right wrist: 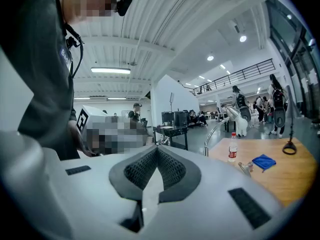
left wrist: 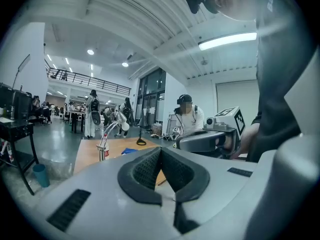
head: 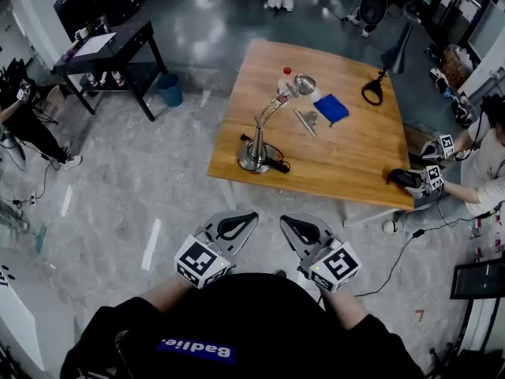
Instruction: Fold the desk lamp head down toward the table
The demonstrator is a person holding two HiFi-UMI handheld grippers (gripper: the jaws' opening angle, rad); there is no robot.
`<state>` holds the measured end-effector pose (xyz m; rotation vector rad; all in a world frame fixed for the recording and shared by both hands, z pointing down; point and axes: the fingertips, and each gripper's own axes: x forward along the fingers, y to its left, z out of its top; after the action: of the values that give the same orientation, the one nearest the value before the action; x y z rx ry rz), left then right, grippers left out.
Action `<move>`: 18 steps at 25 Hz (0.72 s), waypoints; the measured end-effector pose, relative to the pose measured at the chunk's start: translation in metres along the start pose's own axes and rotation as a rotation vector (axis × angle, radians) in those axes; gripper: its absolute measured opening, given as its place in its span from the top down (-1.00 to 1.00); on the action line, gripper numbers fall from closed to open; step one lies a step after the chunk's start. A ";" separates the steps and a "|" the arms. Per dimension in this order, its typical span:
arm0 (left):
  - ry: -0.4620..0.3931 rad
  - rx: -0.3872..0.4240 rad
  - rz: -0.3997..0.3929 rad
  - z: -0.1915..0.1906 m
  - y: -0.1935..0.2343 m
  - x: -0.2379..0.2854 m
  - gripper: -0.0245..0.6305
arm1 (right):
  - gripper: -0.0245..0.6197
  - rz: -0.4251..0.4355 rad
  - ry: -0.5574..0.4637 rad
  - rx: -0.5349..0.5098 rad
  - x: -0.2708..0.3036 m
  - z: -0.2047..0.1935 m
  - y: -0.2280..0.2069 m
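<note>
The silver desk lamp point(head: 260, 144) stands on the near left part of the wooden table point(head: 363, 164), its round base near the edge. Its curved neck rises to the head point(head: 304, 84), which is up. Both grippers are held close to my body, well short of the table. My left gripper point(head: 249, 215) is shut with nothing in it, and so is my right gripper point(head: 286, 220). In the left gripper view the lamp point(left wrist: 106, 135) shows small and far beyond the shut left gripper point(left wrist: 161, 151). The right gripper view shows the lamp's neck point(right wrist: 214, 130) past the shut right gripper point(right wrist: 157, 150).
On the table lie a clear bottle point(head: 285, 77), a blue cloth point(head: 331, 107), a metal tool point(head: 304, 121) and a black looped object point(head: 372, 91). Another person with grippers point(head: 432, 177) sits at the table's right edge. A black desk point(head: 110, 50) and a blue bin point(head: 169, 89) stand far left.
</note>
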<state>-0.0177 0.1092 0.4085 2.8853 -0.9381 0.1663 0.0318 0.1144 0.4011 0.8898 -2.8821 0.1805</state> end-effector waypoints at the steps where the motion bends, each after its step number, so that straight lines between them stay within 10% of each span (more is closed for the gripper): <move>1: 0.001 -0.002 -0.002 0.000 -0.001 0.000 0.90 | 0.91 0.003 -0.010 0.006 -0.001 0.001 0.000; 18: 0.019 0.017 0.107 0.009 0.000 0.050 0.90 | 0.90 0.070 -0.062 -0.036 -0.026 0.013 -0.043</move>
<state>0.0230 0.0791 0.4060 2.8448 -1.0935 0.2113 0.0763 0.0916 0.3881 0.8025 -2.9656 0.1091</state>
